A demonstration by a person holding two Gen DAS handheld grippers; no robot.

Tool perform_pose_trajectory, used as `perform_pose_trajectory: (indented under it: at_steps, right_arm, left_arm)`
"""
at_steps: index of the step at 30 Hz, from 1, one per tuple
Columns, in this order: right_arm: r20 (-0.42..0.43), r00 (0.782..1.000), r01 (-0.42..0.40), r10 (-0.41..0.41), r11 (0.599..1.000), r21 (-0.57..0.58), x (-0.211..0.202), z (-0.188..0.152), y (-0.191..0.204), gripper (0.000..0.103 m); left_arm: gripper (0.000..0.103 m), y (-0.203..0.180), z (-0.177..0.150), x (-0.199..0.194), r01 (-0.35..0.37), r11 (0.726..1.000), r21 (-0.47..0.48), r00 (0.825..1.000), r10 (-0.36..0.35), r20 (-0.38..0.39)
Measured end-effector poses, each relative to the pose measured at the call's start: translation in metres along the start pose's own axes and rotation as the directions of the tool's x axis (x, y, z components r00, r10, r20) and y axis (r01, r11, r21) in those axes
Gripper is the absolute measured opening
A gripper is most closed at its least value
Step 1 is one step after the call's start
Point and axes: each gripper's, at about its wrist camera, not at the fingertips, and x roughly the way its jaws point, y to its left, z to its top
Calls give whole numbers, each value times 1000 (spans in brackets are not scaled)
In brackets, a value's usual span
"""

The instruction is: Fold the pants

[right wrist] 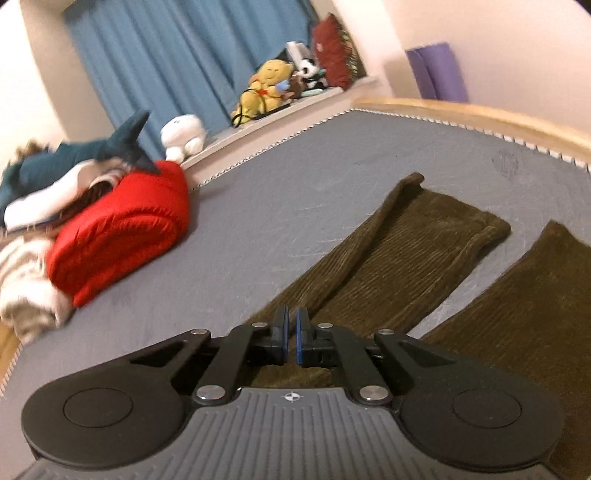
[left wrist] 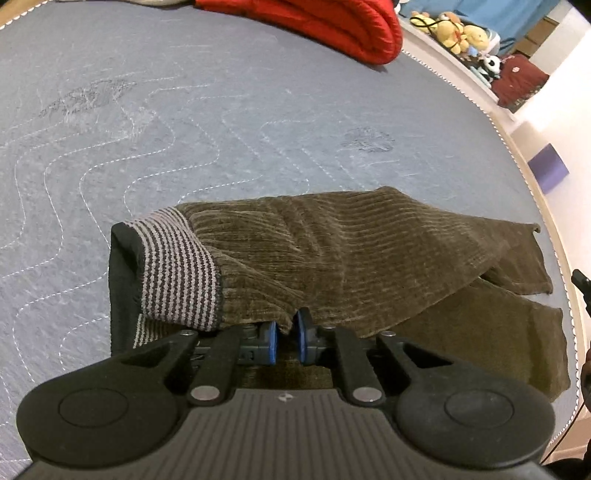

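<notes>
Grey mattress (left wrist: pixel 258 110); brown corduroy pants (left wrist: pixel 332 251) rumpled, striped waistband (left wrist: pixel 177 273) exposed.

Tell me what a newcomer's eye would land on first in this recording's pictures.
Brown corduroy pants lie spread on the grey mattress, striped waistband near the left gripper, which pinches the fabric edge. A bright red blanket sits bundled at the far side, stuffed toys lined along the ledge beyond.

Left wrist view hovering close, angled steeply down onto the brown pants (left wrist: pixel 332 258) at their waistband, right wrist view tilted shallower along the legs toward the blue curtain (right wrist: pixel 177 62), both catching the red blanket (left wrist: pixel 332 26).
</notes>
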Motion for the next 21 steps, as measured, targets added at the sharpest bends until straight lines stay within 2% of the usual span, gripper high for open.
perform_pose_trajectory:
  at_steps: [3,5,6,7,9,13,17,21]
  right_arm:
    - [-33,998,-45,49,994,95,23,6,-12,8]
    - [-89,991,-86,98,988,125,46,5,-14,13]
    - [-117,986,-101,117,986,134,57,4,-13,19]
    - [-142,982,-105,125,984,141,70,1,-12,24]
    - [-179,978,-82,108,986,147,91,-5,-9,28]
    - [-255,961,-57,107,979,195,132,-19,-10,29]
    - [-283,953,-31,107,965,261,158,-28,-14,36]
    - [-246,966,-21,82,971,240,166,-33,-7,36]
  left_arm:
    - [11,-4,2,3,-16,1000,-8,1000,16,6]
    - [8,-7,3,2,-30,999,-10,999,30,29]
    - [7,-9,3,1,-38,999,-2,999,38,39]
    - [7,-11,4,0,-47,999,4,998,47,50]
    - [7,-13,5,-1,-55,998,4,997,55,62]
    - [7,-12,6,-4,-52,999,-5,996,52,69]
    - [7,-10,5,-6,-48,999,-13,996,49,69]
    - [6,-9,5,-12,-47,999,-4,996,48,79]
